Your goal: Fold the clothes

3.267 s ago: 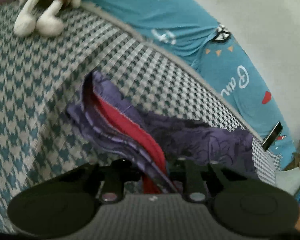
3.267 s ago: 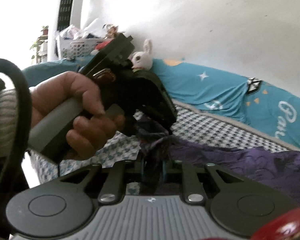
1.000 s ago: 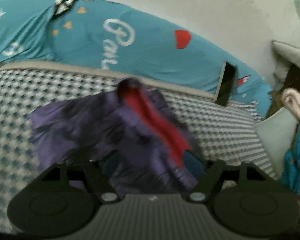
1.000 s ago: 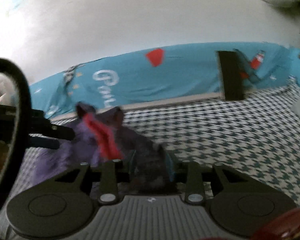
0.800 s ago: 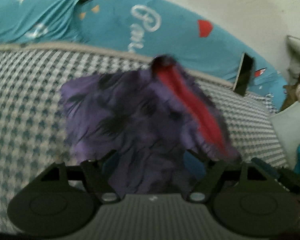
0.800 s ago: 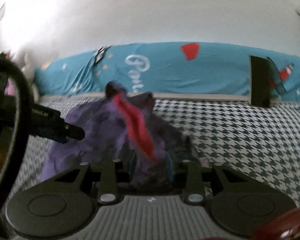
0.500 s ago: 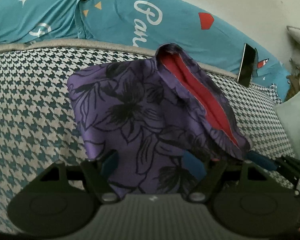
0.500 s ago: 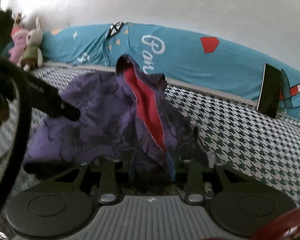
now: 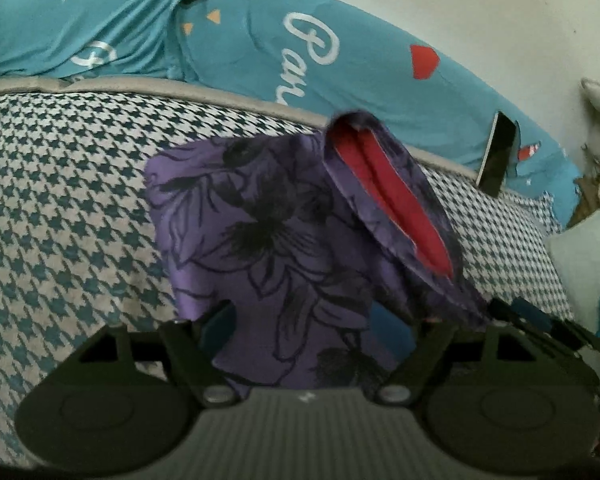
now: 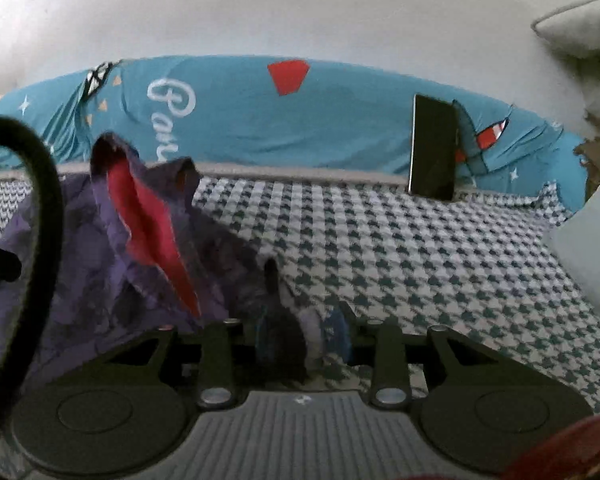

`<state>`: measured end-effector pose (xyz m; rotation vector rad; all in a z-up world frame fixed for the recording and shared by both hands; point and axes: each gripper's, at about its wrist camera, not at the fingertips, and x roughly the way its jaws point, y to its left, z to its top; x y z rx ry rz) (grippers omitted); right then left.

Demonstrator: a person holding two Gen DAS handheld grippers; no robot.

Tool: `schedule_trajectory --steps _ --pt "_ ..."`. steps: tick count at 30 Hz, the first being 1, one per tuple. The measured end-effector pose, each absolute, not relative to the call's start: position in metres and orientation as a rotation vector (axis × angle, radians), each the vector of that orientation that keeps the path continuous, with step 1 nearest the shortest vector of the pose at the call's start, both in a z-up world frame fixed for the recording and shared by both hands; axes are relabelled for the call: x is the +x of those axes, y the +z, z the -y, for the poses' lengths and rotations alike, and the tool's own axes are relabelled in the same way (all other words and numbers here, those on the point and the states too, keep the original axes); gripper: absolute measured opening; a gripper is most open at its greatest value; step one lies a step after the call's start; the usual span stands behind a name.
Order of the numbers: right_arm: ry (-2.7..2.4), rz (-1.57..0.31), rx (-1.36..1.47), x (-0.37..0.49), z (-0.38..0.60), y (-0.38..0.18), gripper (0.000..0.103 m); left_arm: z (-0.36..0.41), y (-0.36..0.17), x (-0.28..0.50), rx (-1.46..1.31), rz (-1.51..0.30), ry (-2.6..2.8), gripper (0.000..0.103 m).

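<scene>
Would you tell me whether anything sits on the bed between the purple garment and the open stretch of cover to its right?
Nothing visible does. The checked cover right of the purple garment lies bare; the phone leans against the blue bolster at the far edge, clear of that stretch.

The garment [image 9: 268,232] is purple with big dark flowers drawn on it, and it is red inside. The bed cover [image 9: 60,208] has a pattern of small teal and white shapes. The long cushion [image 10: 340,128] is bright blue-green with white curly letters, white stars, little orange triangles and a red shape. The phone [image 10: 432,148] is black.
</scene>
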<state>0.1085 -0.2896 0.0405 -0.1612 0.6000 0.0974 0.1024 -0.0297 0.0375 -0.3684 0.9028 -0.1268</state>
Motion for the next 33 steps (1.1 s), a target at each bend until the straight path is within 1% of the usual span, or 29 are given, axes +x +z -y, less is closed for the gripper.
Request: schedule_trajectory --steps 5,7,16,21,25,33 --pt "0.205 -0.518 -0.122 0.1 0.284 0.058 0.032 0.019 0.039 0.103 -0.386 -0.888 -0.106 0.081" --pt "0.266 -0.515 -0.122 0.1 0.275 0.06 0.032 0.017 0.039 0.103 -0.377 -0.889 -0.1 0.081" --pt "0.444 -0.535 -0.162 0.097 0.24 0.06 0.032 0.002 0.034 0.103 -0.392 -0.906 -0.061 0.084" --pt "0.55 -0.607 -0.194 0.103 0.22 0.046 0.032 -0.005 0.034 0.103 -0.403 -0.912 -0.047 0.085" --pt "0.558 -0.629 -0.226 0.112 0.205 0.037 0.032 -0.007 0.033 0.103 -0.409 -0.924 -0.044 0.086" --pt "0.496 -0.617 -0.205 0.146 0.193 0.03 0.032 -0.013 0.032 0.106 -0.431 -0.934 -0.03 0.088"
